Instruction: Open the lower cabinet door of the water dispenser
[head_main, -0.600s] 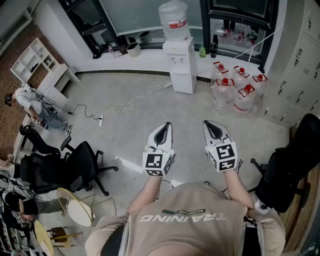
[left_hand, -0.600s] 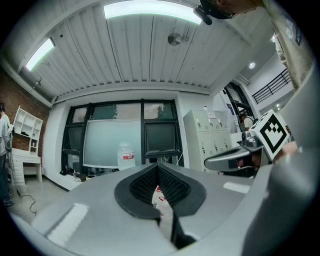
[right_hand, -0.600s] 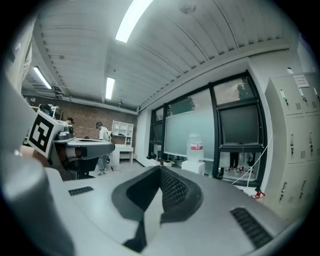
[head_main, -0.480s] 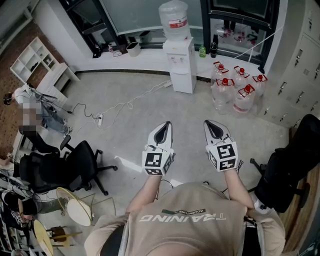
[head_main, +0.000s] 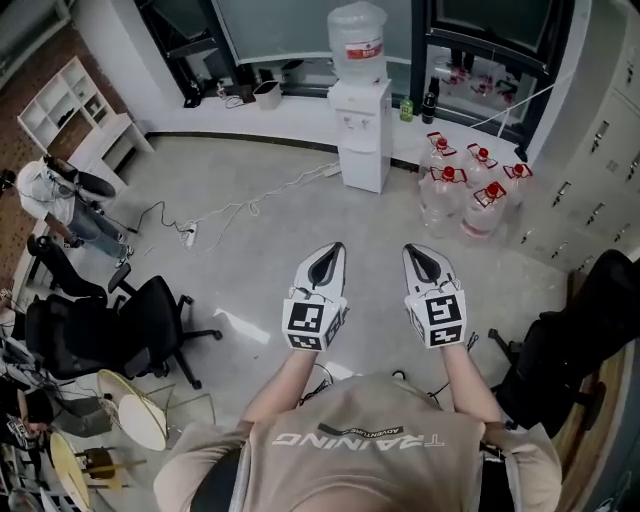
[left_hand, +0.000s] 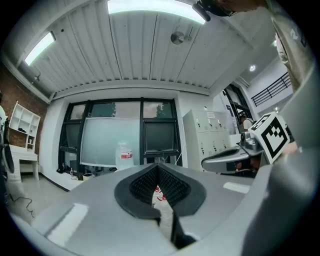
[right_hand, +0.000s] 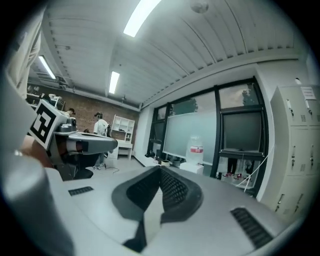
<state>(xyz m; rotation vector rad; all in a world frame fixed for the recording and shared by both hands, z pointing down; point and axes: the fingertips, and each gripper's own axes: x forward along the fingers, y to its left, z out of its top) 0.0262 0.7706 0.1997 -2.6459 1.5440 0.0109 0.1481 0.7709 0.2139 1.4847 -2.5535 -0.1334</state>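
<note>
Both grippers are held out side by side over the bare concrete floor (head_main: 300, 230), pointing towards the water dispenser (head_main: 362, 130) and well apart from it. The left gripper (head_main: 330, 252) has its ribbed pads brought together at the tips, with nothing between them. The right gripper (head_main: 414, 252) is likewise fully closed and empty. Neither touches anything. The dispenser stands at the far edge of the floor, against the low white ledge under the windows, with a water bottle (head_main: 357, 40) upright on top. Its lower cabinet door (head_main: 364, 168) faces the person; it is too small to tell whether it sits flush. Spare red-capped water jugs (head_main: 465, 190) stand clustered just beside the dispenser.
</note>
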